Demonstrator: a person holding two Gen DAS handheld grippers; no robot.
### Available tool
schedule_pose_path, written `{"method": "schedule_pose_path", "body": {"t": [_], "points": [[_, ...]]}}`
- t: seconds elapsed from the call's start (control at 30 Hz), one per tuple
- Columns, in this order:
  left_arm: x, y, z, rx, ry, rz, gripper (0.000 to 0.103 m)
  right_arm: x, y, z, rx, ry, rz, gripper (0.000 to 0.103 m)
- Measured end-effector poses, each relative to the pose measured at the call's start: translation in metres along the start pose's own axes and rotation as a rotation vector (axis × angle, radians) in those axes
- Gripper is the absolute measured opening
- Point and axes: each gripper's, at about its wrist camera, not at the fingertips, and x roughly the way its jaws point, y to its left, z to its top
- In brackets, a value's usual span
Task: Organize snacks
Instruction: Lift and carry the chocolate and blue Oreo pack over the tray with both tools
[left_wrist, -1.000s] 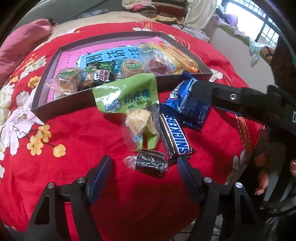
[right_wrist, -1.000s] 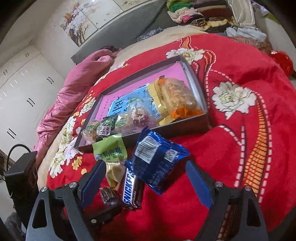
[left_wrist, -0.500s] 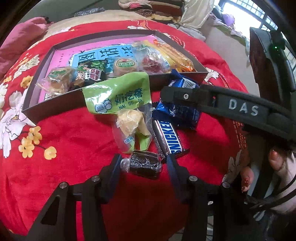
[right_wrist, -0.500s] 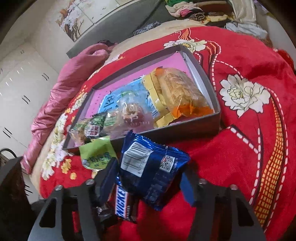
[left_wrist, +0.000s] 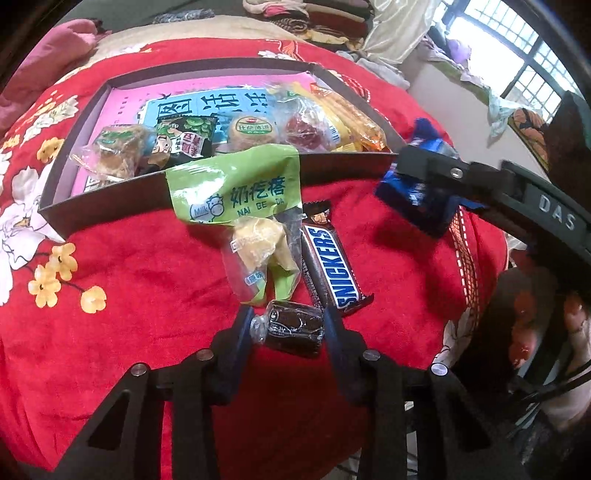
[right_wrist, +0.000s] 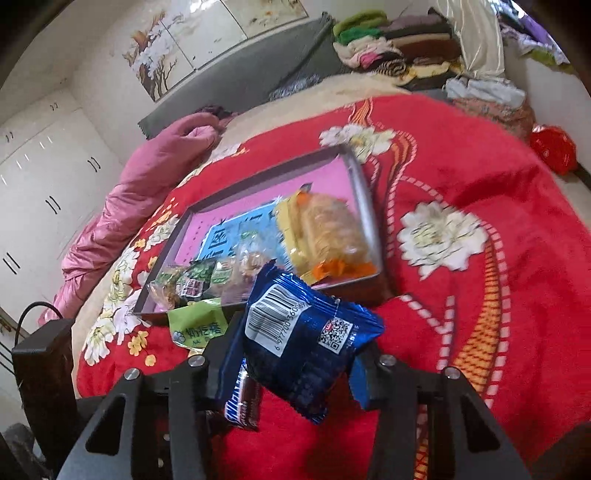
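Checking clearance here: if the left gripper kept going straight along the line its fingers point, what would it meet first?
The left gripper, jaws closing on the dark wrapped candy, would likely push into the clear packet with the yellow snack, with the Snickers bar just beside it. Depth is hard to judge.

A home bedroom is shown: a bed (right_wrist: 480, 177) covered by a red floral blanket (right_wrist: 461, 295), white wardrobes (right_wrist: 40, 192) lined up on the wall, folded clothes (right_wrist: 391, 40) piled beyond.
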Motion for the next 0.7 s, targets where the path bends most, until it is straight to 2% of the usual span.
{"method": "schedule_pose_path", "body": {"t": [0.27,0.7], "points": [[-0.015,-0.002,-0.001,-0.007,-0.032,-0.023,0.039,-0.012,-0.003,0.001,-0.004,-0.019,-0.006,0.049],[-0.043,0.022,0.003,-0.085,-0.106,-0.018,0.039,-0.018,0.013,0.002,-0.075,-0.042,0.038,0.049]]}}
